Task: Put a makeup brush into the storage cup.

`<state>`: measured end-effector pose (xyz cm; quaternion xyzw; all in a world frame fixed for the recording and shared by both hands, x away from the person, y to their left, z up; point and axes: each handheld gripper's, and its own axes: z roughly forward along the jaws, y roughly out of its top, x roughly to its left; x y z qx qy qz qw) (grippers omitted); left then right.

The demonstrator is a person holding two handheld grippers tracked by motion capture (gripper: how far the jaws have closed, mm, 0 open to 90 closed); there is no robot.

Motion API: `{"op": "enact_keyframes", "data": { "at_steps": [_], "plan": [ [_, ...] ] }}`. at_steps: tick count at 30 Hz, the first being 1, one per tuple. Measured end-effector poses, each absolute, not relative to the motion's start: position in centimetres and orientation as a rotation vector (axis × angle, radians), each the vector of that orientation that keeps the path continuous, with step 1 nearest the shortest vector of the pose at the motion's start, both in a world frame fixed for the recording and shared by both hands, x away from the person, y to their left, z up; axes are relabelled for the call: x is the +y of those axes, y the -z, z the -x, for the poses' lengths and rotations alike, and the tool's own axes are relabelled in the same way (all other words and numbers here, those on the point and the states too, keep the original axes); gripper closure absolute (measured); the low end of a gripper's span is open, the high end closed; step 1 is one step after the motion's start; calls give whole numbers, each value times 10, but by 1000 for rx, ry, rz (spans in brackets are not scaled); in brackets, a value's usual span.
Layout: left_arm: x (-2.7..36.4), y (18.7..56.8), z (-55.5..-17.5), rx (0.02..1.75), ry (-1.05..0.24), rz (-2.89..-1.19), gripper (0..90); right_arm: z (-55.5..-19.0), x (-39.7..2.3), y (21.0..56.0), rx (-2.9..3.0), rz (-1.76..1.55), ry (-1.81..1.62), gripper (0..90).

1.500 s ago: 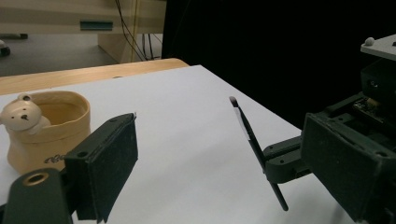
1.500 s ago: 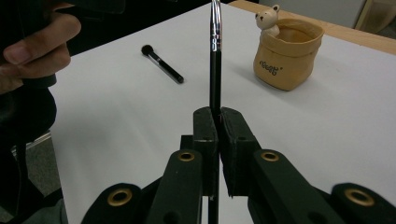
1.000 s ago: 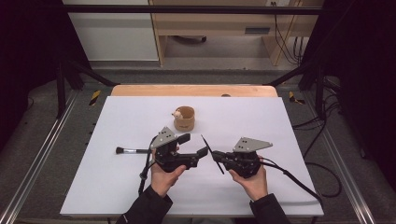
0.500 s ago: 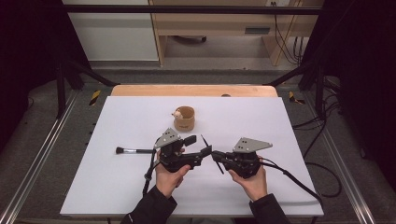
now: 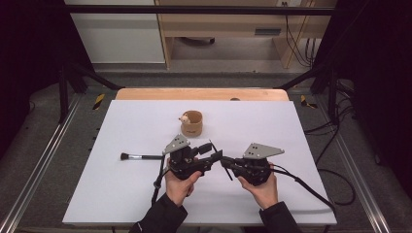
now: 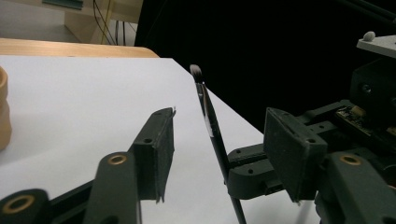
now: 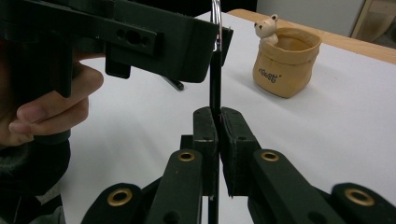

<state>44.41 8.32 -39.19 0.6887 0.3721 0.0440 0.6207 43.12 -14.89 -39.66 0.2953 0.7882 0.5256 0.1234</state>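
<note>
My right gripper (image 7: pixel 215 122) is shut on the handle of a thin black makeup brush (image 7: pixel 215 79), which stands up from its jaws. In the left gripper view the brush (image 6: pixel 209 119) slants between the two pads of my left gripper (image 6: pixel 224 140), bristles up. The left jaws have just been closing; both pads (image 6: pixel 159 149) still stand clear of the handle. In the high view the left gripper (image 5: pixel 215 151) and the right gripper (image 5: pixel 226 161) meet tip to tip at the table's middle front.
A tan pouch-shaped cup (image 5: pixel 192 124) with a small bear on its rim stands behind the grippers. A second black brush (image 5: pixel 143 157) lies on the white table (image 5: pixel 291 131) to the left of my left hand. Cables trail off both grippers.
The left gripper has edged right toward the right gripper, and its jaws have narrowed around the upright brush. The right gripper has kept still with the brush in it.
</note>
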Motion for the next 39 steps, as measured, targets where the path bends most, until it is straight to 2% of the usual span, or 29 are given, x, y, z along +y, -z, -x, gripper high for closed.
{"op": "enact_keyframes", "data": {
  "at_steps": [17, 39],
  "plan": [
    [77, 396, -442, 864, -89, -1551, 631, -431, -148, 397, 2294, -860, -1539, 856],
    [75, 398, -441, 893, -86, -1541, 798, -431, -149, 396, 2293, -854, -1546, 856]
  ]
}}
